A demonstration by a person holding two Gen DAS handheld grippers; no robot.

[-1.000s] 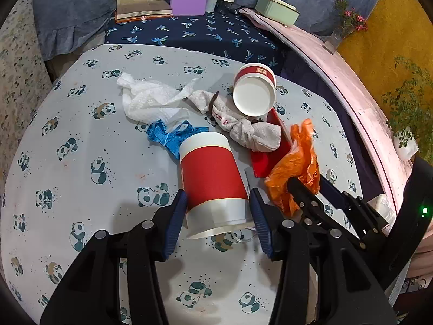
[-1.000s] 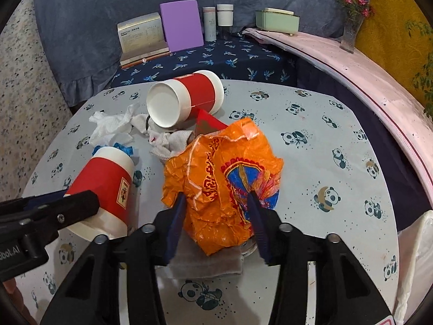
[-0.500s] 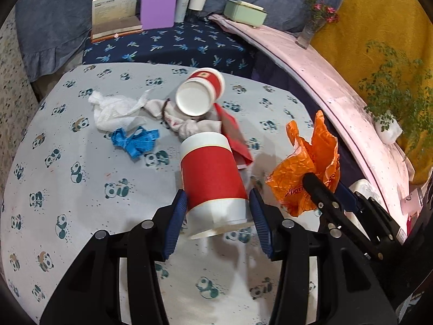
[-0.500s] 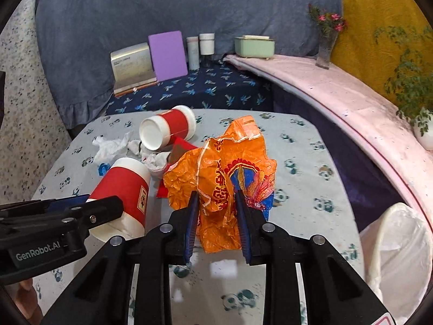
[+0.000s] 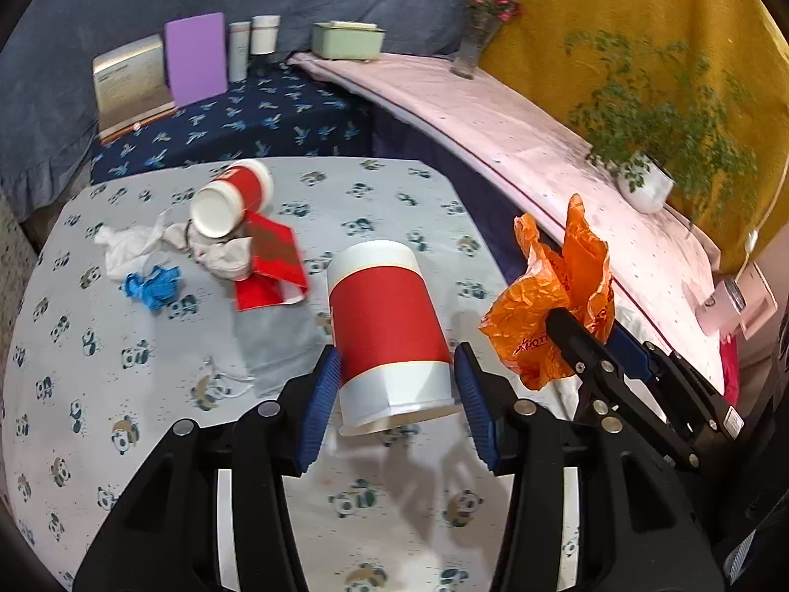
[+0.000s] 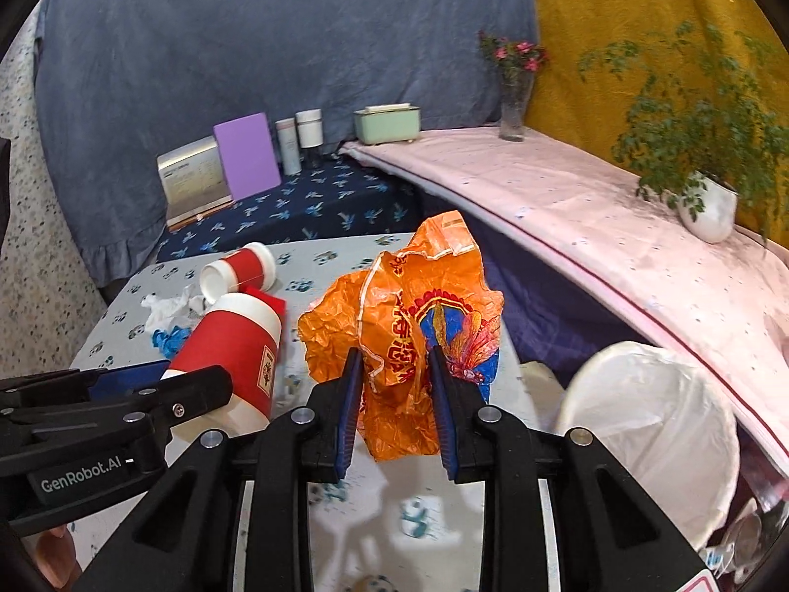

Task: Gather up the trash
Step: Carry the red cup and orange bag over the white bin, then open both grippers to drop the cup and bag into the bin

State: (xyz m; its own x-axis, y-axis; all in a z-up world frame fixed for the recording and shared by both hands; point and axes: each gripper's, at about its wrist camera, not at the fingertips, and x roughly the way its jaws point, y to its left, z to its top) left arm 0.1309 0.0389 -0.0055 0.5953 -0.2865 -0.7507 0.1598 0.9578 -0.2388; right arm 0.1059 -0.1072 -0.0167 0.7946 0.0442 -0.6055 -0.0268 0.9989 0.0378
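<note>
My left gripper (image 5: pixel 397 394) is shut on a red and white paper cup (image 5: pixel 389 330), held above the panda-print table (image 5: pixel 148 444); the cup also shows in the right wrist view (image 6: pixel 232 360). My right gripper (image 6: pixel 394 409) is shut on a crumpled orange plastic bag (image 6: pixel 409 325), lifted off the table; the bag also shows at the right of the left wrist view (image 5: pixel 552 311). A white-lined trash bin (image 6: pixel 656 424) stands beside the table at the lower right. On the table lie a second red cup (image 5: pixel 232 197), white tissue (image 5: pixel 128 246), a blue scrap (image 5: pixel 153 286) and a red wrapper (image 5: pixel 271 266).
A dark blue shelf (image 5: pixel 236 118) behind the table holds a book, a purple card and two tubes. A pink ledge (image 6: pixel 591 227) at the right carries a green box, a flower vase and a potted plant (image 6: pixel 705 197).
Both grippers have risen and swung to the right with the cup and the bag. The right gripper has closed tighter on the bag. The trash bin has come into the right wrist view.
</note>
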